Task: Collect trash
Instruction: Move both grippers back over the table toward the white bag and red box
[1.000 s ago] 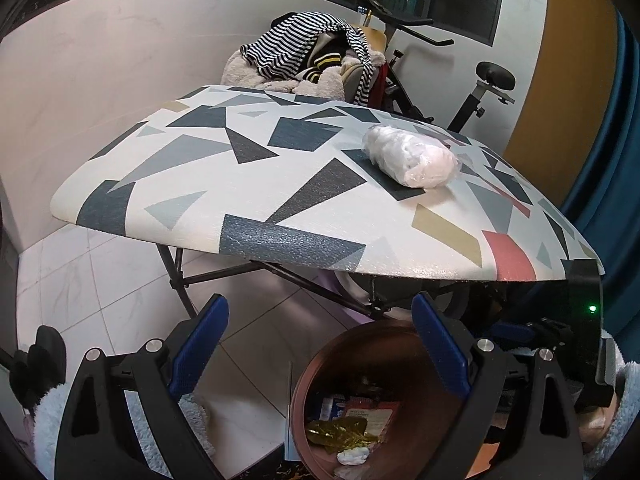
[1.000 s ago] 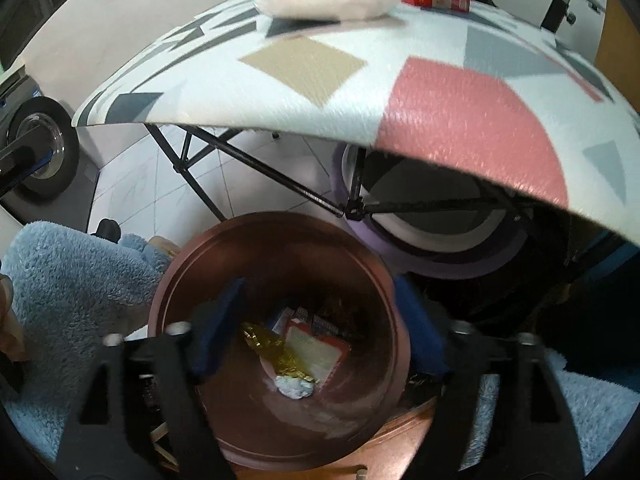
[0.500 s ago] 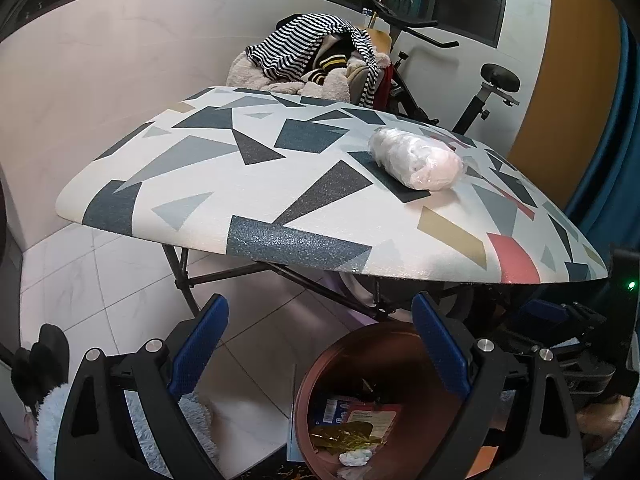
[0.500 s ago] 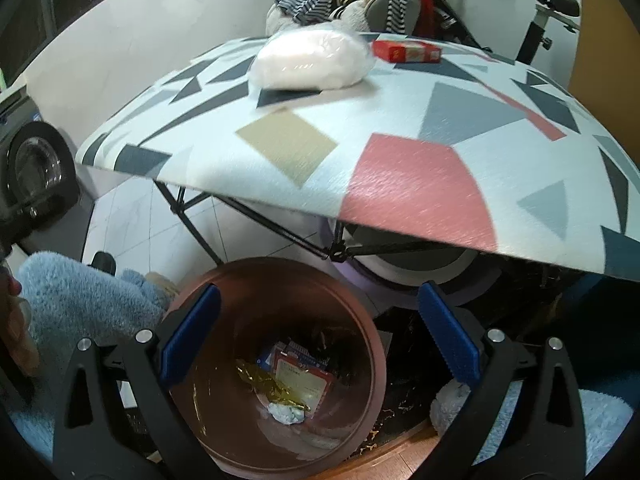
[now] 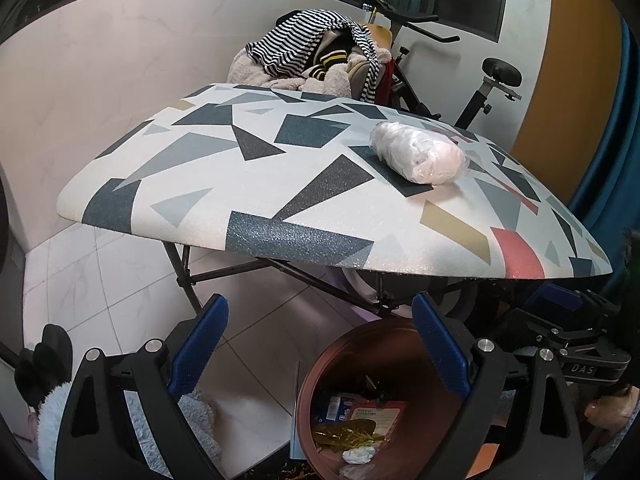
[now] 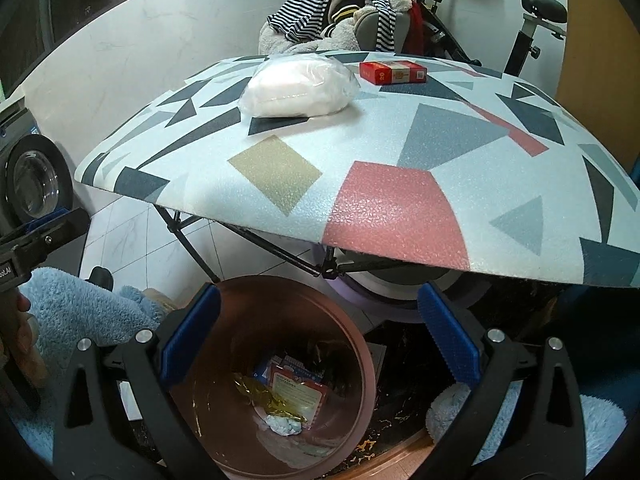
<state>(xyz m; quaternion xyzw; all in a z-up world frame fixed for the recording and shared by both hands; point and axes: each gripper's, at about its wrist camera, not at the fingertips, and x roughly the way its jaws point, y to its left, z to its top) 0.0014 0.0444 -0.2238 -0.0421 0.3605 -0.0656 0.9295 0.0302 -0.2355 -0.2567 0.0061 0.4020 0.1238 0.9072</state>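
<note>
A crumpled clear plastic bag (image 5: 418,156) (image 6: 298,88) lies on the table with the geometric-patterned cover (image 5: 256,184) (image 6: 400,168). A red box (image 6: 393,71) lies just behind and right of the bag. A brown trash bin (image 5: 320,364) (image 6: 352,344) stands on the floor below the table's front edge and holds wrappers, a gold foil and a white wad. My left gripper (image 5: 320,344) is open and empty, low, left of the bin. My right gripper (image 6: 318,338) is open and empty above the bin's mouth.
The table's black folding legs (image 5: 184,276) stand behind the bin. A chair piled with striped clothes (image 5: 320,52) and an exercise bike (image 5: 496,80) stand behind the table. A washing machine (image 6: 28,184) is at the left. Blue fluffy fabric (image 6: 80,312) lies beside the bin.
Both grippers have risen and pulled back from the bin. The right gripper now sees the table top and the red box. Both stayed open.
</note>
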